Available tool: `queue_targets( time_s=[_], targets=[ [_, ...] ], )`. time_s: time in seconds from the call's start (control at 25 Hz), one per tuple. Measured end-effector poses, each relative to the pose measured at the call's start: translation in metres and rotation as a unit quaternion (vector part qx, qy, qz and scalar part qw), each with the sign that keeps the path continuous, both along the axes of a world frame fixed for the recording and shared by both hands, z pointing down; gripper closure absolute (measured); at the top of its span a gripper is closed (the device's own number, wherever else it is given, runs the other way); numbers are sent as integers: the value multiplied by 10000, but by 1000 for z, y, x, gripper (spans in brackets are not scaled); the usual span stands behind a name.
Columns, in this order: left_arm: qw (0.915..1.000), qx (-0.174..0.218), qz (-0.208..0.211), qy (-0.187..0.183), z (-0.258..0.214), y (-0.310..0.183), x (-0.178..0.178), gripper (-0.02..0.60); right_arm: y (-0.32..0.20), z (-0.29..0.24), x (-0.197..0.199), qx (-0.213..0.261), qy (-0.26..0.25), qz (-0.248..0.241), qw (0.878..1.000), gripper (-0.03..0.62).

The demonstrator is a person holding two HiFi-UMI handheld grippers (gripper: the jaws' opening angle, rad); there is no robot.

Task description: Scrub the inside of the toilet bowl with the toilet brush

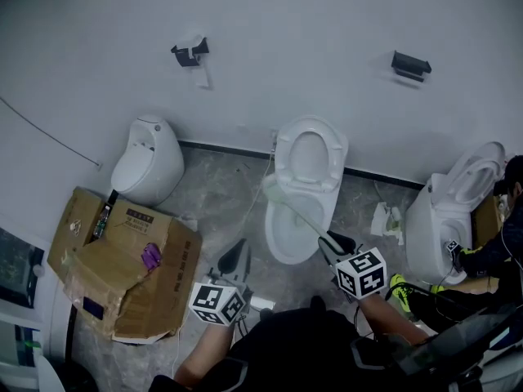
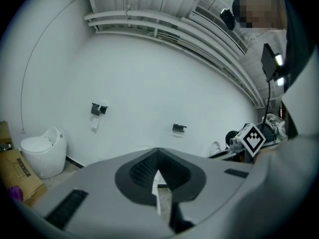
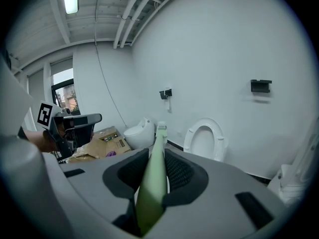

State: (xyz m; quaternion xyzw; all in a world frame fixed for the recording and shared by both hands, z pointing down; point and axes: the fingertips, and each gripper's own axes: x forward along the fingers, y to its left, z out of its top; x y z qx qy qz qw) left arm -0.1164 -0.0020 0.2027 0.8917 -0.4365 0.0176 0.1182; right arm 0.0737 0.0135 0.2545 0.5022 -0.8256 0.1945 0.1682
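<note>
A white toilet (image 1: 288, 235) stands in the middle with its seat and lid (image 1: 308, 155) raised against the wall. My right gripper (image 1: 333, 242) is shut on the pale green handle of the toilet brush (image 1: 298, 216). The handle slants up and left, and its head hangs near the bowl's left rim. In the right gripper view the brush (image 3: 155, 168) sticks out between the jaws of the right gripper (image 3: 154, 179), left of the toilet (image 3: 204, 139). My left gripper (image 1: 235, 256) hovers left of the bowl, shut and empty; the left gripper (image 2: 158, 179) faces the wall.
A small white urinal-like bowl (image 1: 147, 162) and a crushed cardboard box (image 1: 122, 260) lie at the left. A second toilet (image 1: 452, 211) and a crouching person (image 1: 490, 256) are at the right. Crumpled paper (image 1: 386, 219) lies between the toilets. Two dark fittings (image 1: 189, 52) (image 1: 410, 64) hang on the wall.
</note>
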Motion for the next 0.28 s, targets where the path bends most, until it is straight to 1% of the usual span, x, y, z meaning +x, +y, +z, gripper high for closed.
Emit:
queue_targets(
  time_s=[0.28],
  targets=[
    [9999,39,109,-63,-1,5,6,574,1,6,6,-65,16,34,10000,488]
  ],
)
